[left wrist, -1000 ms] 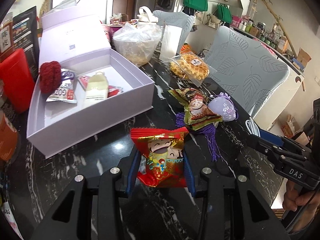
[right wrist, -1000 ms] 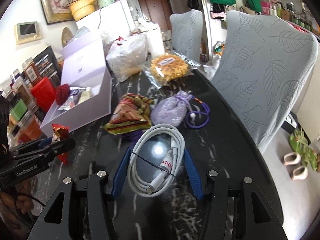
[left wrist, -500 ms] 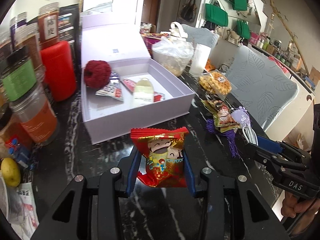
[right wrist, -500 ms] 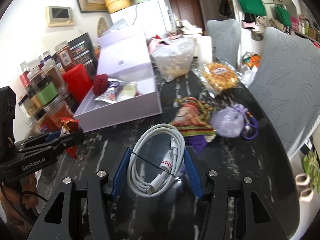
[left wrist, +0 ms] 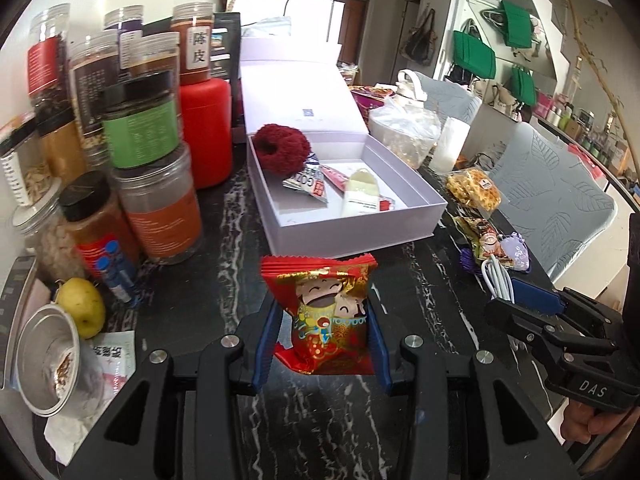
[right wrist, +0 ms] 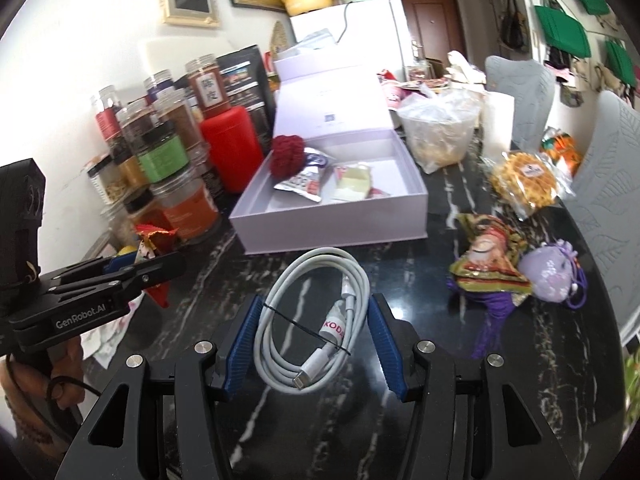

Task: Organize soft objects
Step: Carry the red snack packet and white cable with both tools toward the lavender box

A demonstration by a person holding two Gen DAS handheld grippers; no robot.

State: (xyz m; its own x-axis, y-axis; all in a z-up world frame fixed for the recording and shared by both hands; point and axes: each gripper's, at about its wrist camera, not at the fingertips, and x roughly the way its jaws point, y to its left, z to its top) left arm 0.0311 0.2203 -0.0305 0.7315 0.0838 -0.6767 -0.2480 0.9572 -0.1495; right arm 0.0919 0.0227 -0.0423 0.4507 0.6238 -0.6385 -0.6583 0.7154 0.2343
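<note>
Snack packet (left wrist: pixel 326 314) in red foil is pinched between the fingers of the left gripper (left wrist: pixel 322 338), held above the dark marble bench (left wrist: pixel 420 280) short of the open lilac box (left wrist: pixel 348 236), while the right gripper (right wrist: pixel 316 342) has its fingers clamped on a coiled white cable (right wrist: pixel 314 320) in the same way. Beyond them, the box sits toward the far left of the bench and already holds a dark red scrunchie (left wrist: pixel 282 148) and a few packets. My guess is the risks lie ahead: the puffy foil could slip, the springy coil could snag the box wall, or the two grippers could collide over the box.
</note>
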